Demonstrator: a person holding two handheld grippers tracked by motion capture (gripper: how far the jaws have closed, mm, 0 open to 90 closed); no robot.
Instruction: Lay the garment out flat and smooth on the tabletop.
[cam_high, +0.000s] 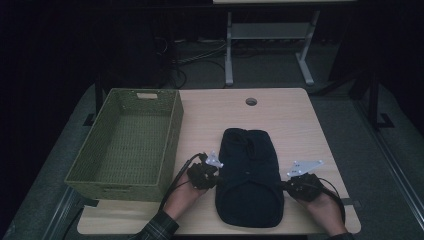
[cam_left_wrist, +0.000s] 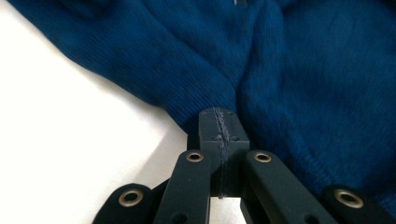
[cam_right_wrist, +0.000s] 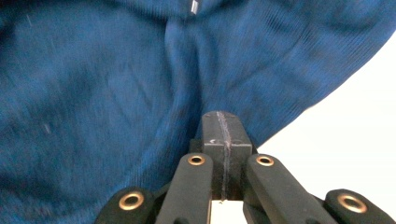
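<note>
A folded dark blue knitted garment (cam_high: 248, 170) lies in the middle of the wooden table (cam_high: 295, 120). My left gripper (cam_high: 218, 181) is at the garment's left edge and my right gripper (cam_high: 282, 186) at its right edge, both near the lower half. In the left gripper view the jaws (cam_left_wrist: 218, 115) are pressed together, pinching the edge of the blue knit (cam_left_wrist: 303, 70), and folds run out from the tip. In the right gripper view the jaws (cam_right_wrist: 222, 117) are likewise closed on the fabric's edge (cam_right_wrist: 93, 93), where creases meet.
An empty green woven basket (cam_high: 172, 135) stands on the left part of the table, close to my left hand. A round cable hole (cam_high: 251, 101) sits near the far edge. Behind the table stand the white legs of another desk (cam_high: 229, 50).
</note>
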